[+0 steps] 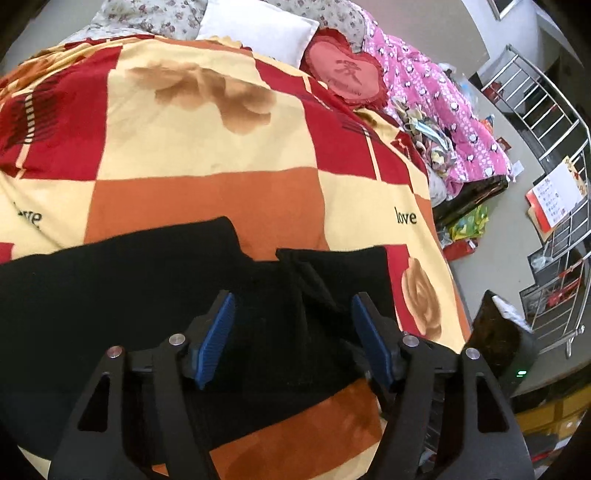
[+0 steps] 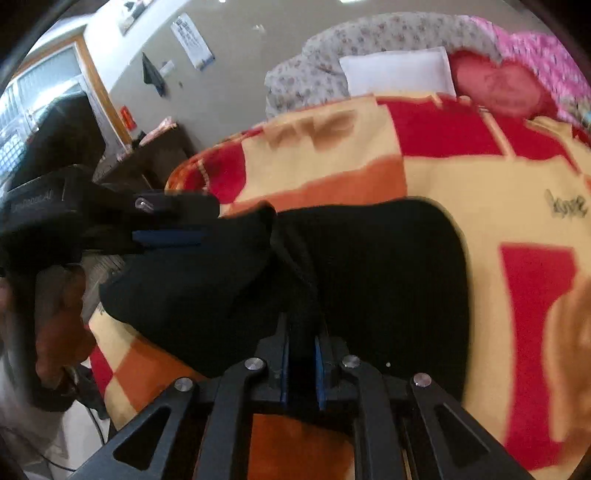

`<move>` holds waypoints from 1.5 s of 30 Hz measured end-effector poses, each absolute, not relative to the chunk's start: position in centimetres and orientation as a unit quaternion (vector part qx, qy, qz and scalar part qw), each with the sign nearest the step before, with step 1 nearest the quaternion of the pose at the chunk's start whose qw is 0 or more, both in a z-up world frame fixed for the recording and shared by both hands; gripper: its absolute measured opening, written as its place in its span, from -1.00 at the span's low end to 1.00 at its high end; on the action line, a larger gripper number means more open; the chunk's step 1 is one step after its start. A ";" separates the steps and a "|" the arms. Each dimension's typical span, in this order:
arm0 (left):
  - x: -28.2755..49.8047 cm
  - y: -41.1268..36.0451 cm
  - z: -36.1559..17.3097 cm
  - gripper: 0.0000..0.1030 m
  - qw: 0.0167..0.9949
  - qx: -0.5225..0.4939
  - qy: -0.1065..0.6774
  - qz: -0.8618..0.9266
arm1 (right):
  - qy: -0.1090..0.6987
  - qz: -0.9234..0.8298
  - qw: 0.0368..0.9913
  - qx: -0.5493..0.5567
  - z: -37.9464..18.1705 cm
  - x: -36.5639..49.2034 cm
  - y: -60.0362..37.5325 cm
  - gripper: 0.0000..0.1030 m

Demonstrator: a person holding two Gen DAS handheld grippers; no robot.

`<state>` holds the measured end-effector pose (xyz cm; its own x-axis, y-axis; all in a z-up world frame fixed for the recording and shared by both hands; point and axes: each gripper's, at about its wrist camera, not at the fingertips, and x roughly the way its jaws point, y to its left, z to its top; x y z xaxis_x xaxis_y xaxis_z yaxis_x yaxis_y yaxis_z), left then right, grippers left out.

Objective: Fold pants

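Black pants (image 1: 147, 295) lie on a red, orange and cream checked blanket (image 1: 207, 147) on a bed. In the left wrist view my left gripper (image 1: 293, 306) is open, its blue pads (image 1: 218, 336) spread wide just above the cloth, holding nothing. In the right wrist view my right gripper (image 2: 303, 343) is shut on a raised fold of the black pants (image 2: 369, 277). The left gripper also shows there at the left (image 2: 166, 221), hand-held, hovering over the pants' edge.
A white pillow (image 1: 258, 26), a red heart cushion (image 1: 343, 70) and a pink quilt (image 1: 443, 107) lie at the bed's far end. A metal rack (image 1: 554, 155) and floor clutter stand to the right. A desk (image 2: 147, 151) stands by the wall.
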<state>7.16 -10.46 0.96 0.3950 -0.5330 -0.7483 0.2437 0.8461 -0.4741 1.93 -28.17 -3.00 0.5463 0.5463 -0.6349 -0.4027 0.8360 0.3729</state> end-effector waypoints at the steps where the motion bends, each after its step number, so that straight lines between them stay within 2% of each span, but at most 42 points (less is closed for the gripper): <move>1: 7.1 -10.9 0.8 0.28 0.821 -0.139 0.500 -0.238 | 0.402 0.290 0.863 0.096 -2.7 1.8 -28.1 -0.49; 2: 7.0 -11.5 0.5 0.28 0.819 -0.130 0.505 -0.239 | 0.407 0.302 0.856 0.099 -2.5 1.5 -28.1 -0.20; 3: 7.0 -12.4 0.1 0.28 0.818 -0.115 0.510 -0.239 | 0.409 0.314 0.851 0.101 -1.9 1.0 -28.4 -0.15; 9: 7.2 -14.5 -2.2 0.28 0.814 -0.079 0.533 -0.216 | 0.345 0.273 0.890 0.117 1.5 -0.9 -34.1 -0.15; 14: 6.6 -16.7 -2.6 0.27 0.830 -0.031 0.518 -0.204 | 0.380 0.200 0.895 0.118 -1.0 2.3 -35.3 -0.34; 16: 6.3 -17.3 -2.6 -0.56 0.830 -0.013 0.516 -0.210 | 0.386 0.192 0.893 0.131 -1.7 3.4 -35.5 -0.36; 18: 6.2 -17.3 -2.0 -0.72 0.834 -0.001 0.511 -0.207 | 0.381 0.190 0.894 0.139 -1.5 3.5 -35.6 -0.36; 23: 5.6 -12.9 1.0 -0.74 0.847 -0.047 0.489 -0.203 | 0.352 0.208 0.904 0.124 1.1 2.6 -34.3 -0.36; 27: 4.9 -10.7 -0.8 -0.74 0.848 -0.043 0.503 -0.159 | 0.372 0.218 0.897 0.095 0.4 4.2 -31.5 -0.39; 33: 5.5 -10.4 -2.6 -0.74 0.843 -0.067 0.512 -0.148 | 0.411 0.210 0.884 0.069 -2.0 6.7 -29.0 -0.42; 40: 4.6 -11.5 -2.5 -0.68 0.861 -0.027 0.490 -0.136 | 0.411 0.213 0.886 0.035 0.3 3.6 -28.2 -0.42; 45: 4.6 -11.1 -2.6 -0.65 0.861 -0.041 0.489 -0.135 | 0.432 0.190 0.881 -0.015 -2.1 2.5 -26.6 -0.42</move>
